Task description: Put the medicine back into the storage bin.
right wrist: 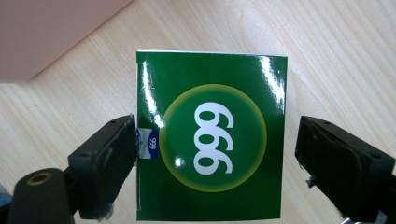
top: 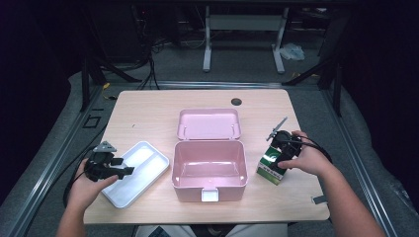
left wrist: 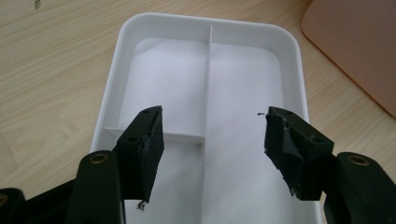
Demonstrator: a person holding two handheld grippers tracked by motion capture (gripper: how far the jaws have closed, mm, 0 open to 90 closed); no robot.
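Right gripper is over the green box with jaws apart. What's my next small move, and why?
Probably close the right gripper on the green box. Its jaws already straddle the box: one touches the box's edge, the other stands just clear of the opposite side. The box rests on the table beside the open pink case.

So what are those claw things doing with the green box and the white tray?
A person holds a gripper in each hand at a wooden table. The right gripper has its jaws open on either side of a green box marked 999; one jaw looks to be touching it, the other is apart. The left gripper is open above a white divided tray with nothing in it. Between them sits a pink box with its lid open.
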